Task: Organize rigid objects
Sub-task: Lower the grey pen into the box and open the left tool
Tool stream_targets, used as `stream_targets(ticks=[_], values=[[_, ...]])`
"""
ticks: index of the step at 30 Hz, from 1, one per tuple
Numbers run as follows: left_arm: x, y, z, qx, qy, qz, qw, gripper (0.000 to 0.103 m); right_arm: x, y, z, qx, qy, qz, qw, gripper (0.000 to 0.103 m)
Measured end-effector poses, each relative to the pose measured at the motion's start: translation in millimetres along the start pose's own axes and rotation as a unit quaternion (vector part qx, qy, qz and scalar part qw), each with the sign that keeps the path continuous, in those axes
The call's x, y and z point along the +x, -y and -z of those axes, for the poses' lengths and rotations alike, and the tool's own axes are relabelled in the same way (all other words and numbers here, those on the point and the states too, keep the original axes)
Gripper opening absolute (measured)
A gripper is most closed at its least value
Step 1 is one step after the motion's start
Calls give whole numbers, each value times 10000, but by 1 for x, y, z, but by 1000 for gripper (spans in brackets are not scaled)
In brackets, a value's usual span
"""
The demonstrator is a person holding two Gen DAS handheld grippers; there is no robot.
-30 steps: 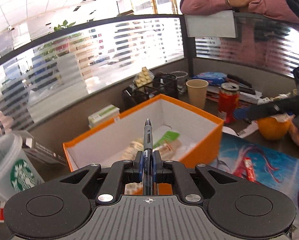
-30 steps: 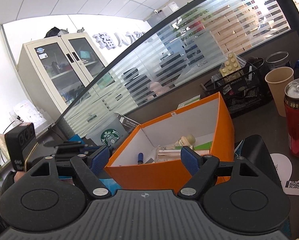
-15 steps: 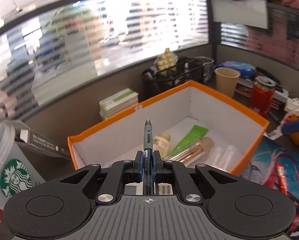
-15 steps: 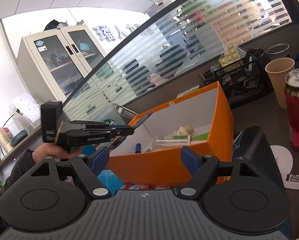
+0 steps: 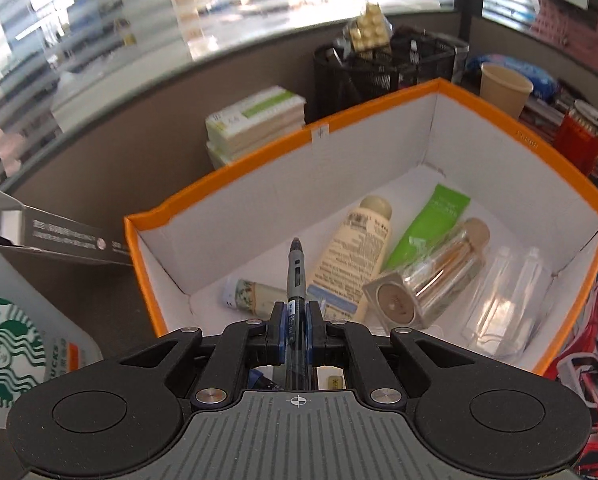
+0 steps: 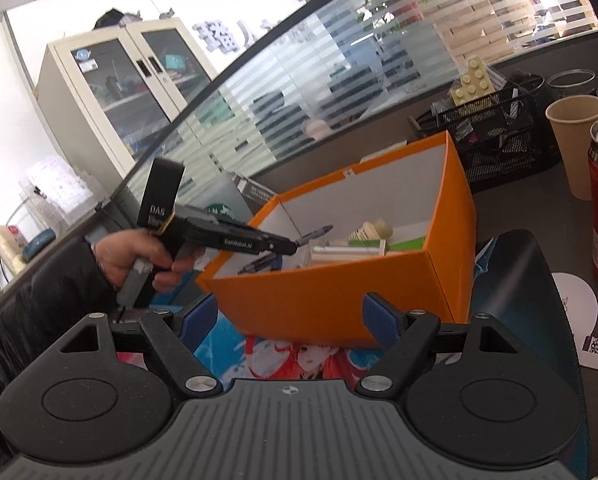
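Two grippers: left gripper (image 5: pixel 296 320) clamps pen (image 5: pixel 295 276) above orange box (image 5: pixel 499 120), near-left corner; right gripper (image 6: pixel 289 322) wide, idle outside. Lower pen tip beside cream bottle (image 5: pixel 355 256), release low, avoid bounce.

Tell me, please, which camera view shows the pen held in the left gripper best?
The left wrist view: the pen sits centred, clamped in the left gripper, above the orange box. The right wrist view shows it small, from the side, tip over the box.
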State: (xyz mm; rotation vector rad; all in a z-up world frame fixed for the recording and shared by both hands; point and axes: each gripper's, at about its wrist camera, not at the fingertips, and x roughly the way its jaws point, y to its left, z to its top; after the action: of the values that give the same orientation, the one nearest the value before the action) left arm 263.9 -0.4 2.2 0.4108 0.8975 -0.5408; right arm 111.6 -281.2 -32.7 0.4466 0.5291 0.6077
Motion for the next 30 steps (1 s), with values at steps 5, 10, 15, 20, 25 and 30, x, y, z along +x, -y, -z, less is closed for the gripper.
stream_targets(ticks=[5,10,15,20,25,30], values=[[11,5,0,158,-219,-84,9996,8,6,1,12,-60,-324,98,9994,78],[16,8,-1,241,-321,-143,9991,8,8,0,22,-108,-539,208,9983,78],[19,12,1,333,-376,-250,9984,9,-1,4,25,-219,-539,587,9966,78],[12,11,2,230,-251,-283,9990,14,-19,12,27,-308,-507,1185,9912,78],[-4,3,4,66,17,-288,9996,15,-29,21,44,-333,-715,1510,9854,79],[-30,2,11,2,340,-435,9985,23,-33,18,58,-429,-814,1689,9813,82]])
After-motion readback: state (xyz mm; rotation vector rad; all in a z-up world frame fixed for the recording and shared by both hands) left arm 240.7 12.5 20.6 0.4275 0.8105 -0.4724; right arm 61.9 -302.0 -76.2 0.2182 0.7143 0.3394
